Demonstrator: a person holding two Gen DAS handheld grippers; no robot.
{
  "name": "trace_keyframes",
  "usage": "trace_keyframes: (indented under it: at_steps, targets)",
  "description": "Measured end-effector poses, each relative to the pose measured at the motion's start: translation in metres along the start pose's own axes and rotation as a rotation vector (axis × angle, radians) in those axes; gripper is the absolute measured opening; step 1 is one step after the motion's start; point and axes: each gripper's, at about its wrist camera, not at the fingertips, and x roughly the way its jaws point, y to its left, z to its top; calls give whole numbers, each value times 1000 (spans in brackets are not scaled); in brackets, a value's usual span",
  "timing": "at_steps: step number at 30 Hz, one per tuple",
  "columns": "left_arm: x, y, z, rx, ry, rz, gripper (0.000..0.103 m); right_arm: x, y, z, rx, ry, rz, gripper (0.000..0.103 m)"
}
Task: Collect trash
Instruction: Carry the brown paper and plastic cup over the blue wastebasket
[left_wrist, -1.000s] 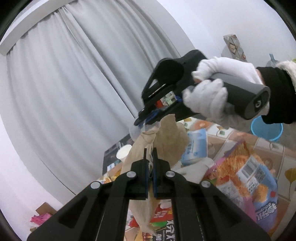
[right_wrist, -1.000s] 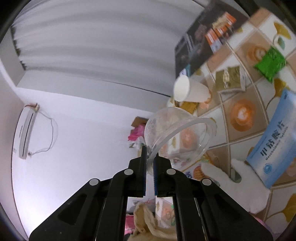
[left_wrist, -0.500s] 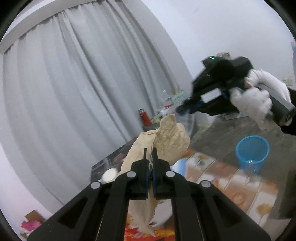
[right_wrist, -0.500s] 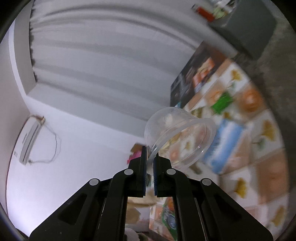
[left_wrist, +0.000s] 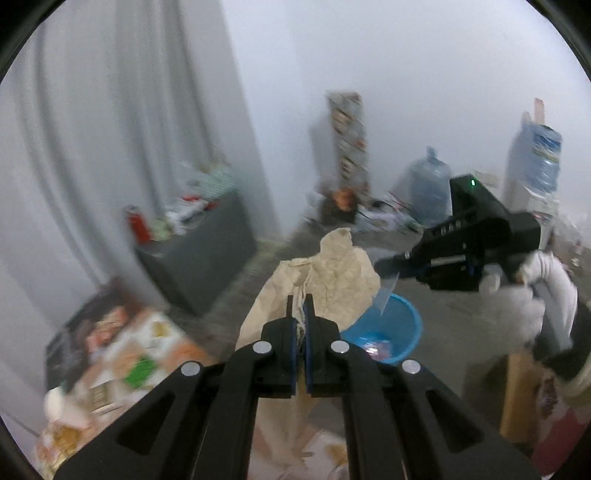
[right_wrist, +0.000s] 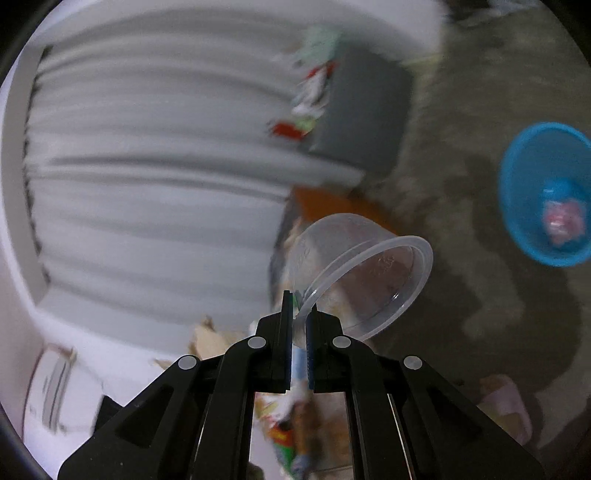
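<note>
My left gripper (left_wrist: 300, 306) is shut on a crumpled brown paper bag (left_wrist: 332, 280), held in the air. My right gripper (right_wrist: 297, 306) is shut on the rim of a clear plastic cup (right_wrist: 354, 269); the right gripper also shows in the left wrist view (left_wrist: 388, 264), above and just right of the paper bag. A blue bucket (left_wrist: 384, 332) stands on the floor just beyond the bag, with a pink wrapper inside; it also shows in the right wrist view (right_wrist: 517, 184) at the far right. Both views are motion-blurred.
A table with a patterned cloth and scattered packets (left_wrist: 122, 354) lies at lower left, with a white paper cup (left_wrist: 59, 406). A grey cabinet (left_wrist: 199, 266) stands by the curtain. Water jugs (left_wrist: 428, 192) and clutter line the far wall. A cardboard box (left_wrist: 521, 391) is at lower right.
Both grippers have swung away from the table toward the blue bucket, which is now close below them. The bag and the cup stay gripped.
</note>
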Motion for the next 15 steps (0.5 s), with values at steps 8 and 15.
trace_keyframes:
  at_steps: [8,15]
  targets:
    - [171,-53,18,-81,289,-190,3,-15,-122,25,251,-84,-72,5]
    - [274,-80,10,-132,450,-203,3,-5,-174,52,401,-115,-66,6]
